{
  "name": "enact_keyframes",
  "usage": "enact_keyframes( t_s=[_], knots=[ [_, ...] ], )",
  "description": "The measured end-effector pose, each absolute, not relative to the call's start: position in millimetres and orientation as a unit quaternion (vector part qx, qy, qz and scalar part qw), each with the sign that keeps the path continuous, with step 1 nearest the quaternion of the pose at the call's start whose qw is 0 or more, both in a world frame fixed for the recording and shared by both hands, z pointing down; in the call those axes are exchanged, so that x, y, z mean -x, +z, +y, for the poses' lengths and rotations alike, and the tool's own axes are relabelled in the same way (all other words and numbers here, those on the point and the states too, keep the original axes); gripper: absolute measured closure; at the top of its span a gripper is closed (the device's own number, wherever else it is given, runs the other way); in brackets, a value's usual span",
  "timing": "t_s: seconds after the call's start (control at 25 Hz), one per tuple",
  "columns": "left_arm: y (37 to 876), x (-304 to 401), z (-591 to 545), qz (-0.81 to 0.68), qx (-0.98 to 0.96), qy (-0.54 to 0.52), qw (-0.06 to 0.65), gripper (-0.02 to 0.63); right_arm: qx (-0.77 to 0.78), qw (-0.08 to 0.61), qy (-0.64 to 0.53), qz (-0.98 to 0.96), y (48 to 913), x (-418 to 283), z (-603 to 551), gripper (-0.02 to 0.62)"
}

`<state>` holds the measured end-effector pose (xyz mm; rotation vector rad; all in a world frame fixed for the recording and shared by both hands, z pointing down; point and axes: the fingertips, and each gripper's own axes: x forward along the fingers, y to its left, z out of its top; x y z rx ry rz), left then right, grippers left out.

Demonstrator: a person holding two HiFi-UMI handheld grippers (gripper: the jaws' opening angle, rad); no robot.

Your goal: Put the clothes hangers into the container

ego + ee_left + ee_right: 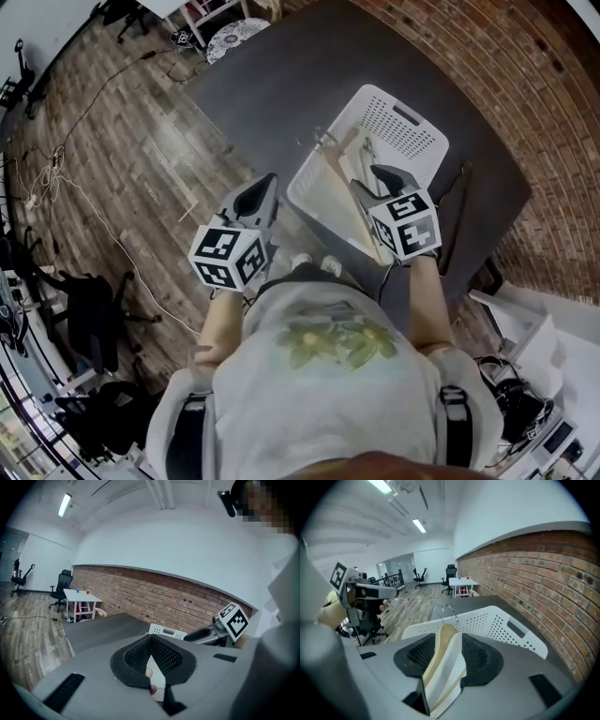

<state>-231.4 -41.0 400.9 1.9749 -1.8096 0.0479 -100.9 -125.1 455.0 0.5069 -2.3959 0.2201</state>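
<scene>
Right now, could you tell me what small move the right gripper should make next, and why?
Probably lift the right gripper straight up, clear of the white basket. Its jaws stand apart and the pads do not seem to press the wooden hanger between them. The hanger already lies inside the basket, so that grip looks finished.

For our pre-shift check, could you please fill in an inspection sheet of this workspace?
Surface: dark table, mostly bare.
Job's things: white basket on the table, with wooden hangers in it.
Clutter: dark bar on the table beside the basket, kind unclear.
Grippers: left gripper shut and empty, at the table's edge; right gripper open above the hangers.
Cables: loose cables on the floor.
Surroundings: wood floor, office chairs, brick wall.
</scene>
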Motion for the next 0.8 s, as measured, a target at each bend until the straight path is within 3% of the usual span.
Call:
enact_keyframes(
  t_s=[0.12, 0.52, 0.8],
  knots=[
    [398.7, 223.4, -41.8, -0.651, -0.725, 0.017, 0.226, 0.577, -0.210, 0.277, 0.068, -0.935, 423.3, 97.6, -123.3, 0.535],
    [398.7, 190.9, -36.5, -0.622, -0.749, 0.025, 0.226, 0.577, -0.199, 0.171, -0.029, -0.964, 372.0, 84.7, -81.3, 0.560],
    [399.2, 157.6, -35.7, -0.589, -0.775, 0.032, 0.228, 0.577, -0.212, 0.150, -0.037, -0.965, 369.4, 73.3, -55.1, 0.560]
  ],
)
